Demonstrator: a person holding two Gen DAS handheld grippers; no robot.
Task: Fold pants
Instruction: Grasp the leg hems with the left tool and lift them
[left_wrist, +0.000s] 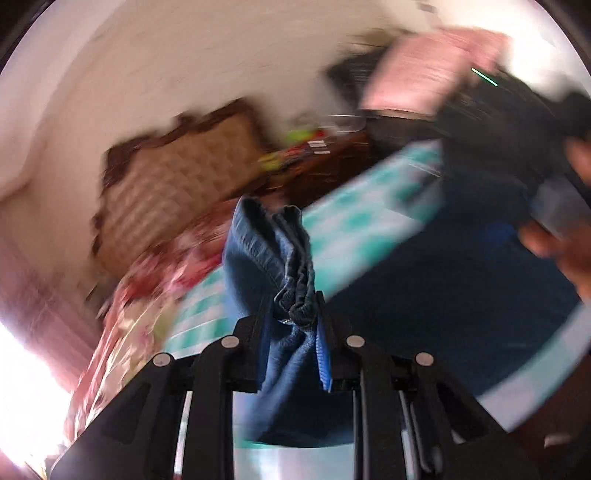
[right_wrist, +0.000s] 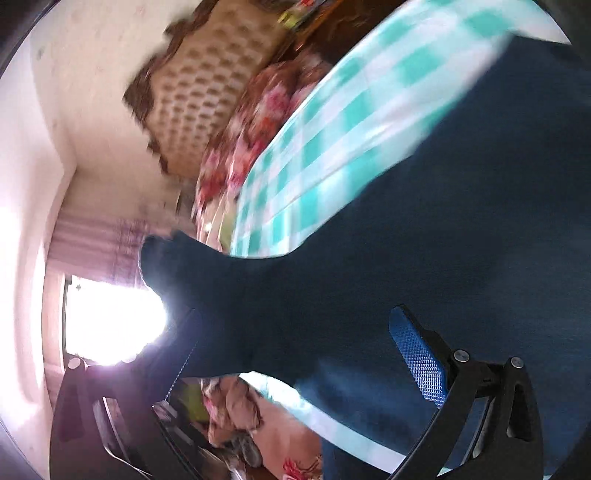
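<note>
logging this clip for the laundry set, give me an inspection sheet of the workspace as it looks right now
surface: bed with a teal and white checked sheet, blurred by motion
job's things: dark blue fabric pants, lifted off the sheet; a bunched gathered edge sits in the left gripper
clutter: red and pink floral cloth beside the checked sheet; small colourful items on a dark wooden stand, too blurred to name
grippers: left gripper shut on the pants; right gripper has pants fabric draped between its fingers, grip cannot be told
cables: nothing seen
surroundings: brown tufted headboard, cream wall, bright window with pink curtain; a person's hand at the edge
</note>
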